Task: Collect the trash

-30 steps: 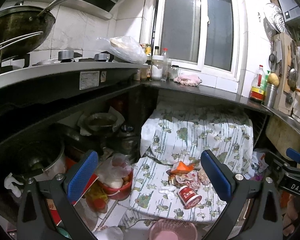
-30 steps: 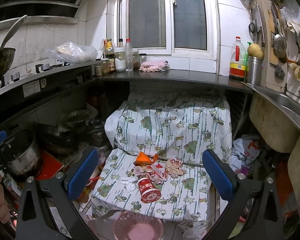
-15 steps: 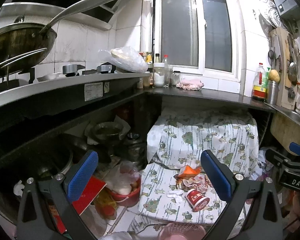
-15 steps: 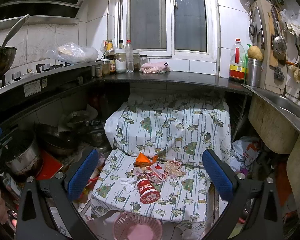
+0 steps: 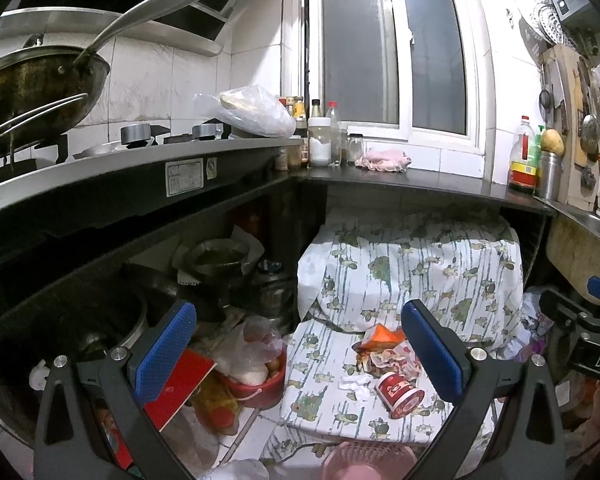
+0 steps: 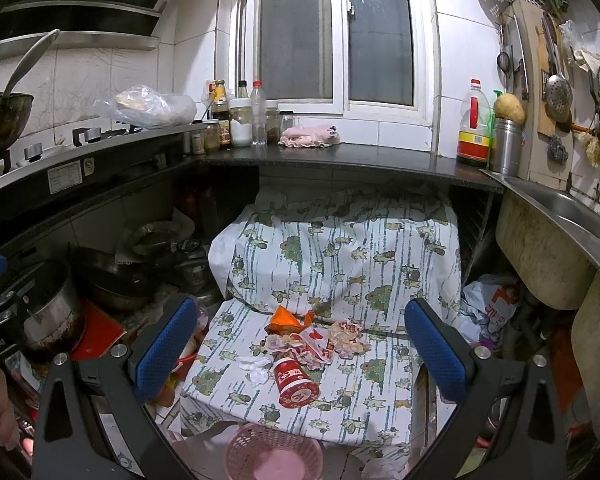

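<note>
Below the window, on the low cloth-covered desk: a small heap of trash, around the middle and toward the front edge.

From left to right:
- Left tool: held wide open, nothing between the blue pads. Raised above the floor to the left of the desk, well apart from the heap.
- White tissue: crumpled, on the left side of the heap, just beside the cup.
- Red cup: lying on its side, nearest to the front edge.
- Orange wrapper: behind the cup, toward the back edge.
- Crumpled wrappers: on the right side of the heap, apparently touching each other; hard to separate one from another.
- Right tool: also wide open and empty, pointing almost straight at the heap from above the front edge.

Pink basket: on the floor just before the front edge, looks empty, probably the place for the trash.

Step in hand, as a judgement: the approach before the first pick. Nothing gripped and nothing in the basket yet.

For the next move: lower the right tool to the red cup, the closest and firmest piece, with the pads on both sides of its body, then close and carry it to the basket. Some risk of rolling, since the cup is round. Thin wrappers and tissue probably need a low pinch close to the cloth, without catching the cloth itself.
</note>
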`<move>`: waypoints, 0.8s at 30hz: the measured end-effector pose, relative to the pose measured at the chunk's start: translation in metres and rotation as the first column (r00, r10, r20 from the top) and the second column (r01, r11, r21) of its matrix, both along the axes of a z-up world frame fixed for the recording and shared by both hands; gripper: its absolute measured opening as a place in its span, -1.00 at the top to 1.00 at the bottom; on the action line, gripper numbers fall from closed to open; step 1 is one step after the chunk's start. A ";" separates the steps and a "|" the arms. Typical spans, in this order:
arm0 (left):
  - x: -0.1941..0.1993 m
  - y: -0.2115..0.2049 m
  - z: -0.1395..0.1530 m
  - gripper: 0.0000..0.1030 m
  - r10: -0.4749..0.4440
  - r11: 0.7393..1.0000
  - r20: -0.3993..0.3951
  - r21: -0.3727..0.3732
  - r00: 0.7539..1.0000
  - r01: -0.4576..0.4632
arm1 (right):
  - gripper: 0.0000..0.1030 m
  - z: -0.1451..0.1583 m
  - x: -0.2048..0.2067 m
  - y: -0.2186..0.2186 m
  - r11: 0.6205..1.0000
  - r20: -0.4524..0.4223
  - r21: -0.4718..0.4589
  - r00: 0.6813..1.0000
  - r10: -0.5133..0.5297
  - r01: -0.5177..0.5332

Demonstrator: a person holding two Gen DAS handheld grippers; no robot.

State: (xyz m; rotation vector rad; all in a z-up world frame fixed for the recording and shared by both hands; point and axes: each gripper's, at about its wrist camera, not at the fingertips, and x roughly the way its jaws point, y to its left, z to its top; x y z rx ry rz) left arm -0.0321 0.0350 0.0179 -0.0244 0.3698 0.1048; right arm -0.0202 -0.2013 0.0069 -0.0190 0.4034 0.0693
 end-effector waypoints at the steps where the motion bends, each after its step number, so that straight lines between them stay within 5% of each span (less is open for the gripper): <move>1: 0.001 0.000 0.000 -1.00 0.000 1.000 -0.001 0.002 1.000 0.000 | -1.00 0.000 0.000 0.000 1.000 0.001 -0.001 1.000 0.000 0.000; 17: 0.014 0.001 -0.011 -1.00 0.007 1.000 -0.036 -0.006 0.999 -0.007 | -1.00 0.004 0.001 -0.008 0.998 0.038 -0.034 0.998 -0.055 0.056; 21: 0.042 0.001 -0.026 -1.00 -0.093 0.994 -0.075 -0.072 0.993 0.088 | -1.00 -0.001 0.013 -0.012 0.997 0.046 -0.026 0.997 -0.069 0.071; 24: 0.078 -0.007 -0.052 -1.00 -0.045 0.999 -0.151 -0.036 0.988 0.040 | -1.00 -0.015 0.024 -0.007 0.999 0.067 0.010 0.997 -0.032 0.031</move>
